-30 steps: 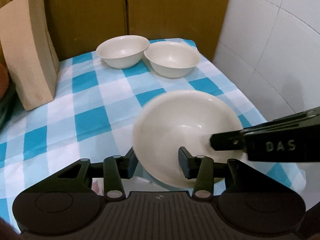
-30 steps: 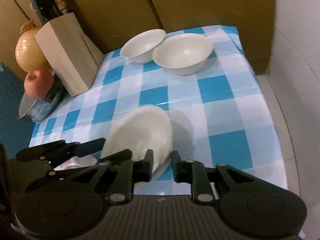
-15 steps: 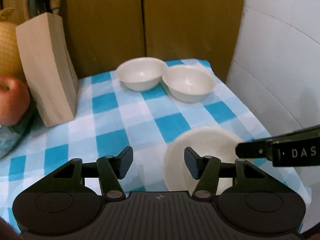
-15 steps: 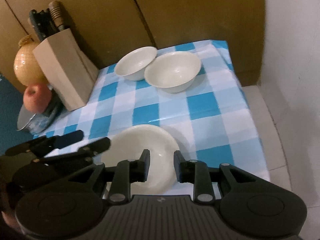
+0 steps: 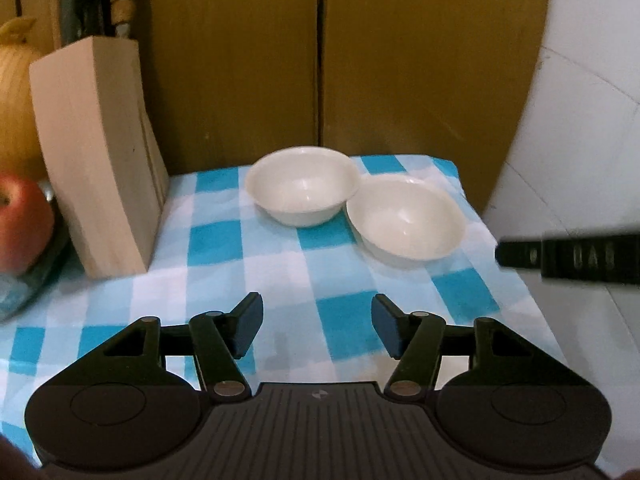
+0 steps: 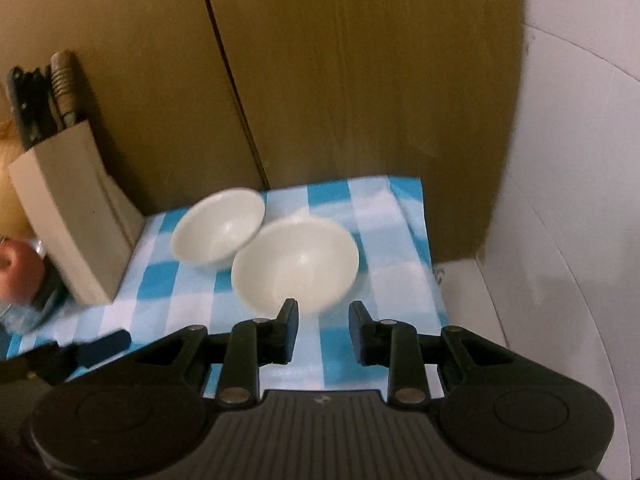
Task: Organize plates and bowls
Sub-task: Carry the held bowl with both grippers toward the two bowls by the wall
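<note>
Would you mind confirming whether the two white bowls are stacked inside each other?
No, the left bowl and right bowl sit side by side on the checked cloth.

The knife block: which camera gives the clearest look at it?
The left wrist view. There the knife block stands large and sharp, with handles poking from its top. The right wrist view shows it smaller, at the blurred left edge, handles still visible.

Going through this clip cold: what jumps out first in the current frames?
Two white bowls sit rim to rim at the far end of the blue-checked tablecloth: the left bowl nearer the wooden panels, the right bowl closer to the cloth's right edge. A pale wooden knife block stands at the left with a red apple beside it. Both the left gripper and right gripper are open and empty.
</note>
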A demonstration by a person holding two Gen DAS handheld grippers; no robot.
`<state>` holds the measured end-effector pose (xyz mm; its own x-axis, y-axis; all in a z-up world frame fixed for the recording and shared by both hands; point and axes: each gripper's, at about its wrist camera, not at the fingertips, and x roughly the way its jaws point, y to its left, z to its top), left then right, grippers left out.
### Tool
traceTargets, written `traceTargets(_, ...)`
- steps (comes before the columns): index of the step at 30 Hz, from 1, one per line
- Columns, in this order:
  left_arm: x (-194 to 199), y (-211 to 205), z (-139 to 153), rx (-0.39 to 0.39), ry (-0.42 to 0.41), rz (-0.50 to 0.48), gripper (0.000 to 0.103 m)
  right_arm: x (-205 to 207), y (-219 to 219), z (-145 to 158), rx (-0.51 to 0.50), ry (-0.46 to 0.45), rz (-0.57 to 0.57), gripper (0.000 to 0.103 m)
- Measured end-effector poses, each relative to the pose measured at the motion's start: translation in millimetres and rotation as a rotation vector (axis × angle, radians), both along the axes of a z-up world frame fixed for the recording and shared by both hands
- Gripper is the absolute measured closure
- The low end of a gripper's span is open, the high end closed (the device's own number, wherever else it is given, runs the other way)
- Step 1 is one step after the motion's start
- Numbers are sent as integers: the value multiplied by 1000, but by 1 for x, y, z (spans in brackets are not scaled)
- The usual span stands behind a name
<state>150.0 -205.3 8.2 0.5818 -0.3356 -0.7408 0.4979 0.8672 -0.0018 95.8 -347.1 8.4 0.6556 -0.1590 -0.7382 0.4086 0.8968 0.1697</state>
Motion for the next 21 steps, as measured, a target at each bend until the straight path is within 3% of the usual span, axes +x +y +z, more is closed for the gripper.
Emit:
traceTargets(8, 35, -37, -17, -15, 59, 74, 35, 34, -31, -18, 23, 32, -33, 75)
traceTargets(14, 49, -59, -25, -17, 73, 73, 35, 47, -54, -34, 143, 29, -57, 75)
traceTargets(21, 55, -72, -36, 9, 77, 72, 35, 58, -45, -41, 126, 42, -25, 75)
